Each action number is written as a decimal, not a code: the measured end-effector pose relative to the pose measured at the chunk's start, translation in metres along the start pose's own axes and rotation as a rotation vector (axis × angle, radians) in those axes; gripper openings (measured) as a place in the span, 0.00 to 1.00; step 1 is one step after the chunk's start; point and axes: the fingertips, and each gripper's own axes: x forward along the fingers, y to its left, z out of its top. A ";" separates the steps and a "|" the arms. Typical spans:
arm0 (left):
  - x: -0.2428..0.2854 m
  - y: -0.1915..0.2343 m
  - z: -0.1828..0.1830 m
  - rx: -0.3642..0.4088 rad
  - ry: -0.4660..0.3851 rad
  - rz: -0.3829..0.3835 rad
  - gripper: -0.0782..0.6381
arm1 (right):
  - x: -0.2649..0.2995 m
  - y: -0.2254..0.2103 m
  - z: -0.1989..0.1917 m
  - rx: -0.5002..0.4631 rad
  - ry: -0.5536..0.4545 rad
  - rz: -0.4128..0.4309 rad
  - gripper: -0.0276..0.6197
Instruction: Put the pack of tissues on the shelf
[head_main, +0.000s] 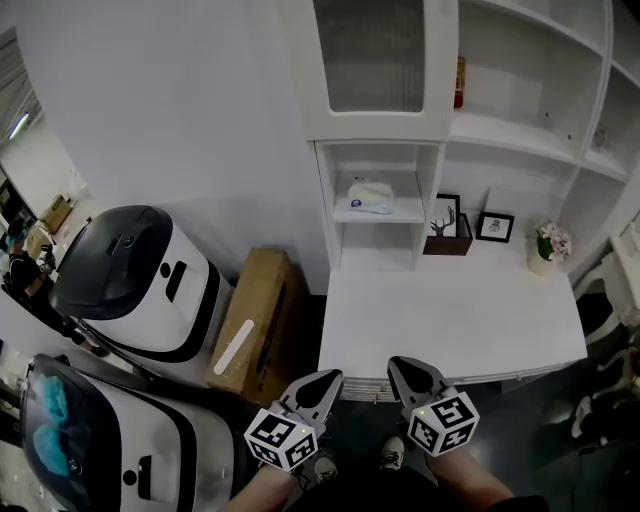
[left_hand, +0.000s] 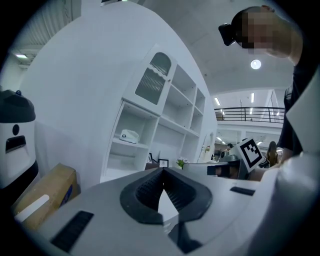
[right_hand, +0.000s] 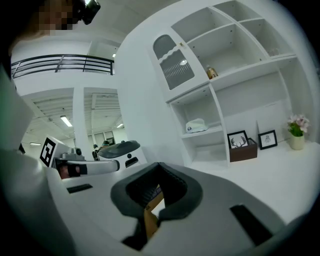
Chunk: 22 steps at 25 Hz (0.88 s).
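Tissues (head_main: 370, 195) on shelf (head_main: 406, 213) | frame (head_main: 495, 227), vase (head_main: 540, 263) beside | cardboard box (head_main: 255, 325) on floor

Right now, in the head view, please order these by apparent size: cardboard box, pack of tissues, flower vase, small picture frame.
1. cardboard box
2. pack of tissues and flower vase, about alike
3. small picture frame

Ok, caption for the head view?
Left gripper and right gripper, both shut, at the white desk's edge; white tissue pack lies on the white shelf.
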 end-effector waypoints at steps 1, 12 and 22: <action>-0.003 0.002 0.001 0.000 -0.001 -0.009 0.12 | 0.000 0.004 -0.001 -0.001 0.000 -0.010 0.05; -0.034 0.017 -0.001 0.004 0.012 -0.108 0.12 | 0.001 0.045 -0.017 0.004 0.001 -0.092 0.05; -0.065 0.028 -0.010 0.003 0.030 -0.149 0.12 | 0.001 0.079 -0.035 0.025 -0.010 -0.133 0.05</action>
